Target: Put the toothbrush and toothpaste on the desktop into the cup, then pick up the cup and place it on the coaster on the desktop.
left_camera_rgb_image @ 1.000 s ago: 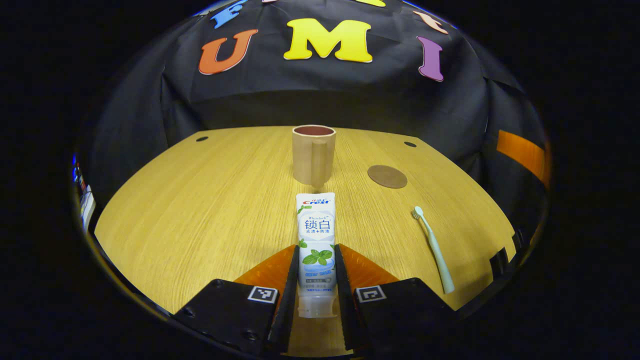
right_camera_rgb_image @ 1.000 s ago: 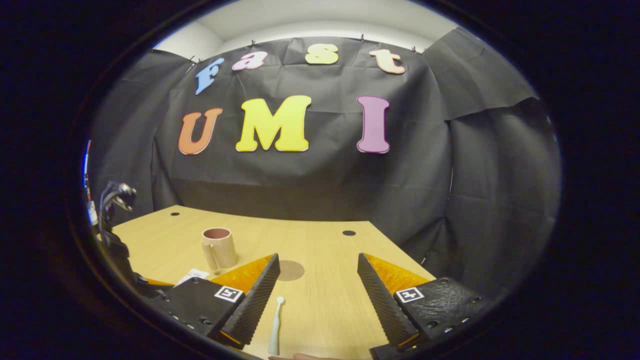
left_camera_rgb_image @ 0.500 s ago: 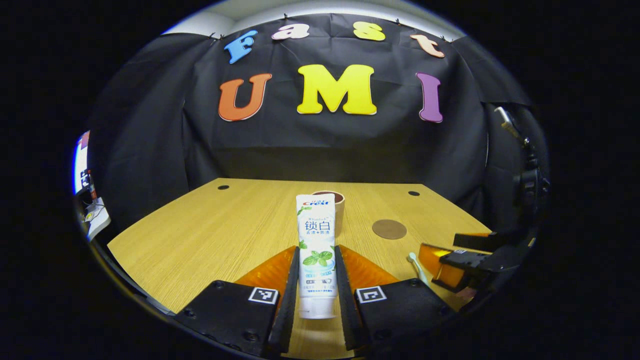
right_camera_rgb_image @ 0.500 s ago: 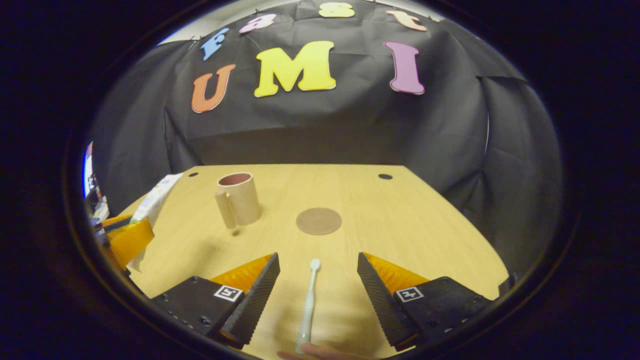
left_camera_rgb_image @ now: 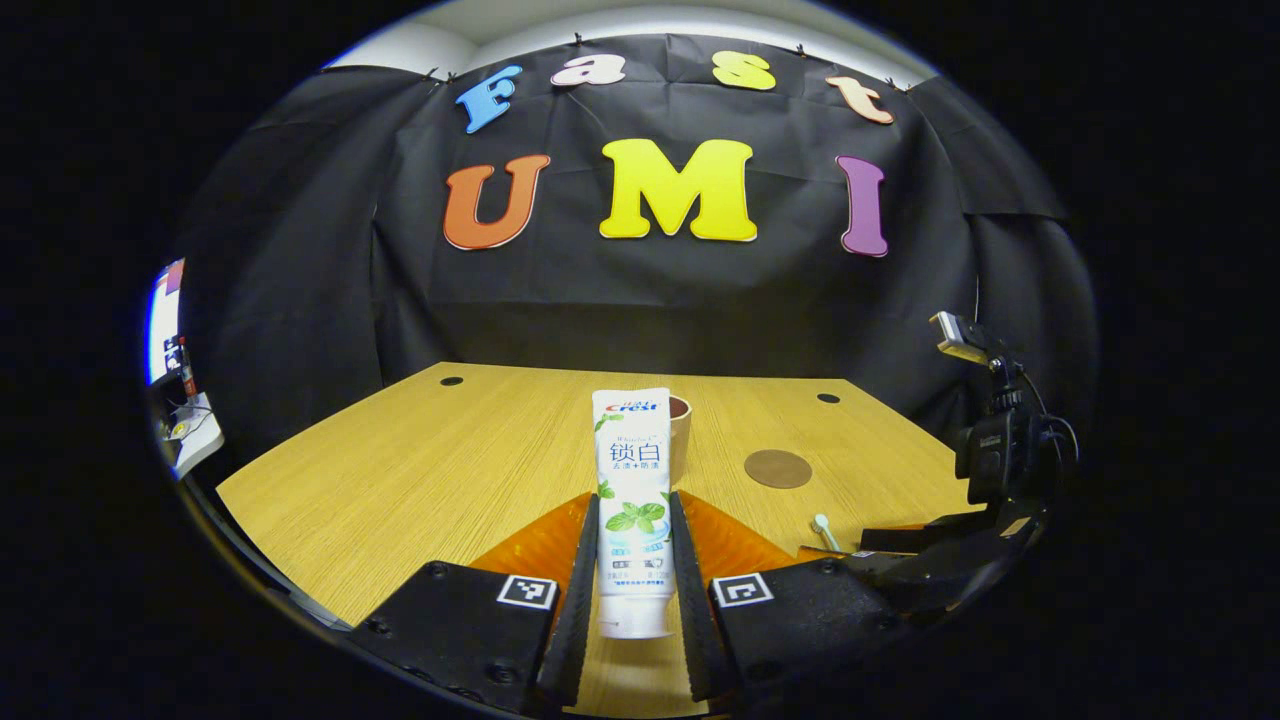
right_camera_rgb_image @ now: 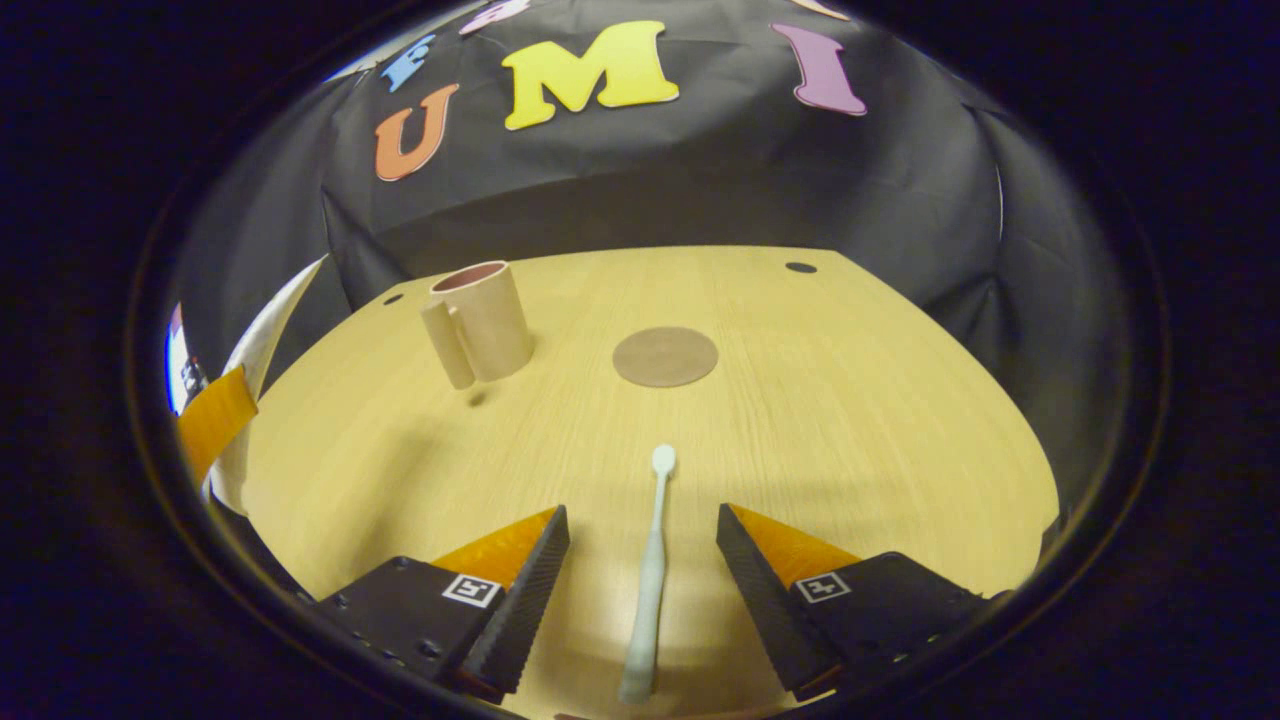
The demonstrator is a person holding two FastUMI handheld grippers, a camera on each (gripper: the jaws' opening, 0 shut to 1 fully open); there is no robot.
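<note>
In the left gripper view, the left gripper (left_camera_rgb_image: 634,560) clamps the toothpaste (left_camera_rgb_image: 631,500) at lower centre, lifted; cup (left_camera_rgb_image: 679,432) behind, coaster (left_camera_rgb_image: 777,468) right. In the right gripper view, the right gripper (right_camera_rgb_image: 640,560) gapes wide around the toothbrush (right_camera_rgb_image: 650,575) on bare desktop (right_camera_rgb_image: 850,400); cup upper left, coaster centre.

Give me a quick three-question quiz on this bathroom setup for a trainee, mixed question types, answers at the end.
1. True or false: the left gripper is shut on the toothpaste.
2. The toothbrush lies: A) in the cup, B) on the desk between the right gripper fingers, C) on the coaster.
3. Fill in: the coaster has ____ on it.

Key: 1 true; 2 B; 3 nothing.
</note>
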